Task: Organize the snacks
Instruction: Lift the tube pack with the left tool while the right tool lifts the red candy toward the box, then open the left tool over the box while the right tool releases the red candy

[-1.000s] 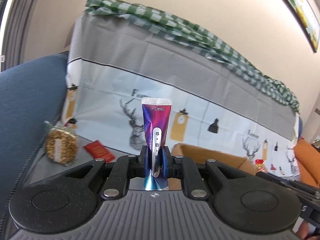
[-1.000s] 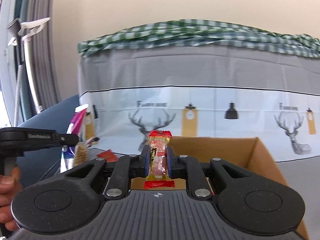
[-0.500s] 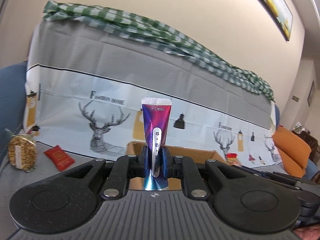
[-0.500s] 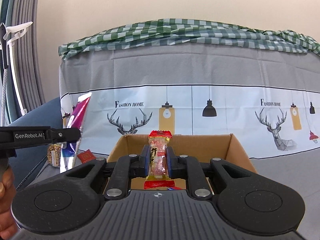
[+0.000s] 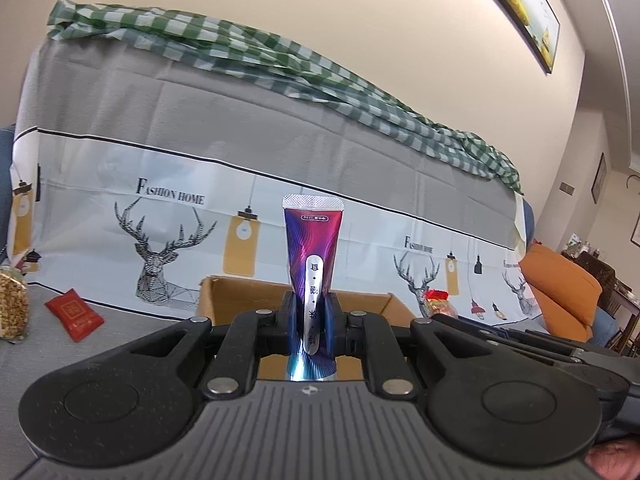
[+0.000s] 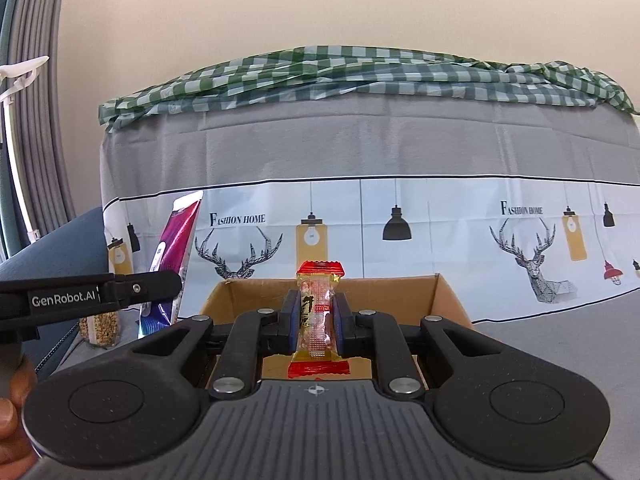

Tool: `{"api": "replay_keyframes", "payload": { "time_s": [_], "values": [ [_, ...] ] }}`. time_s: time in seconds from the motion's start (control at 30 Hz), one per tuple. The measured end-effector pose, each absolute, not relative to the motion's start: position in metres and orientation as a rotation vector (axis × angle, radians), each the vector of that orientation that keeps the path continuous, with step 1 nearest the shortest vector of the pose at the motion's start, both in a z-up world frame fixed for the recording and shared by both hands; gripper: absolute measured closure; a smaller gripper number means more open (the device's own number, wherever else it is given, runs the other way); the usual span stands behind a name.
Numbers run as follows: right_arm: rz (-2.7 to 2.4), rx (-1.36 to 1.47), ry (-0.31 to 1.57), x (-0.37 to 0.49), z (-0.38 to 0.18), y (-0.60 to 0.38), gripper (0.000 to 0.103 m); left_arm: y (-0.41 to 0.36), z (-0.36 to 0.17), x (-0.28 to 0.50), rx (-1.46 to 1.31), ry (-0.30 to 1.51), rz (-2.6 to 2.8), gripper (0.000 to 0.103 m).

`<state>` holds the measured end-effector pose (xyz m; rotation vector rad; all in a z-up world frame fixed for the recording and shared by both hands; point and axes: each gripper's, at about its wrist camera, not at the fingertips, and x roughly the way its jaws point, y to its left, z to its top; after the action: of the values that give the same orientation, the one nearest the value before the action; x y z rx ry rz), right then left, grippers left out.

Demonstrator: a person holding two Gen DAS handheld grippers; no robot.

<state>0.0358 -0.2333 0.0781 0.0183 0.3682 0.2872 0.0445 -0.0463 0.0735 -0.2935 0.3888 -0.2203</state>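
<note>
My left gripper (image 5: 311,318) is shut on a purple and blue snack sachet (image 5: 312,248) that stands upright between its pads. Behind it an open cardboard box (image 5: 236,300) sits on the grey surface. In the right wrist view my right gripper (image 6: 318,316) is shut on a yellow candy with red ends (image 6: 318,312), held upright in front of the same cardboard box (image 6: 444,300). The left gripper (image 6: 160,284) with the purple sachet (image 6: 176,240) shows at the left of that view, beside the box's left wall.
A red packet (image 5: 74,314) and a clear bag of golden snacks (image 5: 12,308) lie left of the box. A sofa back draped in deer-print cloth (image 5: 168,208) and green checked fabric (image 6: 360,76) rises behind. An orange cushion (image 5: 560,296) is far right. A hand (image 6: 12,400) grips the left tool.
Both views have swung towards the cardboard box, which now sits centred behind each gripper. The red packet and snack bag slid to the left edge. Both grips are unchanged.
</note>
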Motion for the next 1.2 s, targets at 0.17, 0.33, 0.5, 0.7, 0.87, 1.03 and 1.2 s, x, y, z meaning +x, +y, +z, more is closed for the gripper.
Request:
{"api": "replay_keyframes", "payload": {
  "time_s": [0.17, 0.33, 0.5, 0.7, 0.87, 1.03, 1.2],
  "values": [
    [0.267, 0.02, 0.366, 0.037, 0.078, -0.237, 0.086, -0.056, 0.072, 0.046, -0.287, 0.39, -0.24, 0.089],
    [0.247, 0.02, 0.363, 0.038, 0.078, -0.241, 0.086, -0.064, 0.07, 0.048, -0.282, 0.394, -0.254, 0.089],
    [0.223, 0.025, 0.365, 0.039, 0.077, -0.245, 0.086, -0.069, 0.069, 0.049, -0.279, 0.395, -0.266, 0.089],
    [0.213, 0.023, 0.367, 0.04, 0.076, -0.246, 0.086, -0.071, 0.069, 0.051, -0.275, 0.395, -0.271, 0.089],
    [0.211, 0.023, 0.365, 0.04, 0.076, -0.246, 0.086, -0.071, 0.068, 0.051, -0.276, 0.396, -0.272, 0.089],
    [0.21, 0.023, 0.367, 0.04, 0.076, -0.245, 0.086, -0.072, 0.068, 0.051, -0.276, 0.395, -0.274, 0.089],
    [0.209, 0.02, 0.367, 0.04, 0.076, -0.245, 0.086, -0.073, 0.067, 0.05, -0.275, 0.395, -0.279, 0.089]
  ]
}}
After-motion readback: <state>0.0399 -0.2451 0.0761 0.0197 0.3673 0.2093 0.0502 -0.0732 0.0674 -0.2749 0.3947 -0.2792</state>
